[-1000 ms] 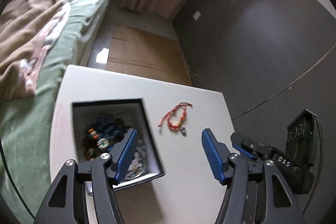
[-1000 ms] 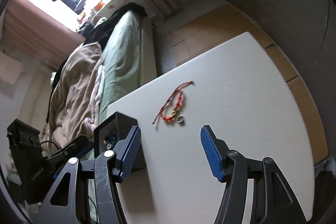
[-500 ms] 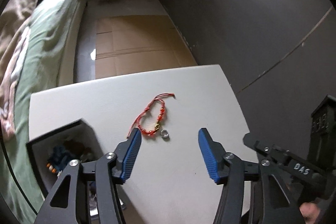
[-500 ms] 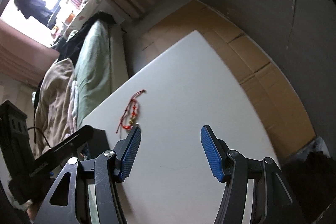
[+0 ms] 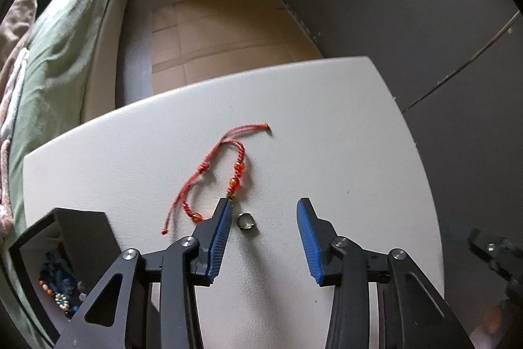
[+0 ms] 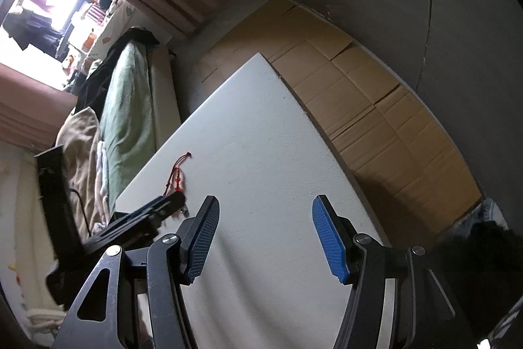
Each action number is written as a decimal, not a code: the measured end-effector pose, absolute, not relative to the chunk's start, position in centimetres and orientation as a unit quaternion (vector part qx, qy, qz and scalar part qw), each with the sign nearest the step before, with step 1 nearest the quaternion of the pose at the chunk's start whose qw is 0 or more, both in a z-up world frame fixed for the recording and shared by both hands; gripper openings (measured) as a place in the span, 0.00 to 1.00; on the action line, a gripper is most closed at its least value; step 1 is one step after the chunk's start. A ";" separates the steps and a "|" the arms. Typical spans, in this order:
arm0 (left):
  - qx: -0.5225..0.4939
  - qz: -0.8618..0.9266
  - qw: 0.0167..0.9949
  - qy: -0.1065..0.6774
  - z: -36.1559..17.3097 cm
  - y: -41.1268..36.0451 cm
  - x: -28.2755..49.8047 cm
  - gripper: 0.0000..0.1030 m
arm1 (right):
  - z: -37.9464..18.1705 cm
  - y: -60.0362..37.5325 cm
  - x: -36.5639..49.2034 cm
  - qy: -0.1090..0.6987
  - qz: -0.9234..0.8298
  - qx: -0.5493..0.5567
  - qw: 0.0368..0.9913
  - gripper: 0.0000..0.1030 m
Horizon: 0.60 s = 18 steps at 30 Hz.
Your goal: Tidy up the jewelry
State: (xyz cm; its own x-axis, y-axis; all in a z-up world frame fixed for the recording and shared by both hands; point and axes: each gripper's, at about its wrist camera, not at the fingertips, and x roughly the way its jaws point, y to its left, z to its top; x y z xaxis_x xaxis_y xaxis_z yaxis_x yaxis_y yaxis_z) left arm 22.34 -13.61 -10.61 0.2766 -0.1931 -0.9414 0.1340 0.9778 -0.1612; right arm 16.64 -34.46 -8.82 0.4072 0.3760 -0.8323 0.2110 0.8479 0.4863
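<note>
A red cord bracelet with orange beads (image 5: 215,172) lies on the white table (image 5: 327,136). A small silver ring (image 5: 245,221) lies just beside its near end. My left gripper (image 5: 264,218) is open and empty, low over the table, with the ring between its fingers close to the left finger (image 5: 219,234). A black jewelry box (image 5: 62,254) holding beaded pieces sits at the lower left. My right gripper (image 6: 263,221) is open and empty over bare table. The bracelet (image 6: 176,177) and the left gripper's body (image 6: 143,218) show to its left.
A bed with green sheet and beige blanket (image 5: 55,48) runs along the table's left side. Flattened cardboard (image 5: 222,31) covers the floor beyond the table. A dark wall (image 5: 408,5) stands to the right. The right gripper's body (image 5: 490,254) shows at the right edge.
My left gripper swung from over the box toward the bracelet and came down around the ring. My right gripper turned away to the right, so the bracelet slid to its left.
</note>
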 end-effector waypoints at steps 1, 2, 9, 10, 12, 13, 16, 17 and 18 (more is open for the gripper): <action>-0.018 -0.102 0.801 0.590 -10.6 -13.8 22.3 0.41 | -8.8 -34.3 16.6 0.542 0.052 0.272 0.794 0.58; -0.009 -0.101 0.801 0.590 -10.6 -14.0 22.3 0.41 | -8.7 -34.4 16.6 0.541 0.052 0.272 0.794 0.58; 0.022 -0.087 0.804 0.588 -11.0 -14.6 22.2 0.05 | -8.8 -34.5 16.7 0.541 0.053 0.275 0.793 0.58; 0.022 -0.087 0.803 0.589 -11.0 -14.5 22.2 0.01 | -8.8 -34.5 16.6 0.542 0.053 0.274 0.793 0.58; 0.014 -0.094 0.802 0.589 -11.1 -14.2 22.1 0.00 | -8.8 -34.4 16.7 0.543 0.056 0.274 0.792 0.58; 0.013 -0.097 0.801 0.590 -11.1 -14.3 22.0 0.00 | -8.7 -34.4 16.7 0.542 0.054 0.277 0.791 0.58; 0.012 -0.102 0.806 0.582 -10.6 -14.0 21.5 0.00 | -8.7 -34.5 16.6 0.541 0.049 0.278 0.792 0.58; 0.007 -0.106 0.808 0.580 -10.3 -13.8 21.3 0.00 | -8.7 -34.5 16.7 0.541 0.048 0.278 0.792 0.58; 0.004 -0.109 0.810 0.576 -9.8 -13.6 21.1 0.00 | -8.8 -34.4 16.7 0.542 0.047 0.278 0.792 0.58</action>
State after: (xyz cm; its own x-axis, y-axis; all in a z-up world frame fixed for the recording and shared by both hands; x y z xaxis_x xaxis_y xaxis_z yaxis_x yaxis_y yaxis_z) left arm 21.11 -13.61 -9.84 0.3132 -0.1725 -0.9339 0.1814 0.9761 -0.1195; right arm 16.70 -34.39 -8.80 0.4078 0.3759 -0.8321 0.2267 0.8411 0.4911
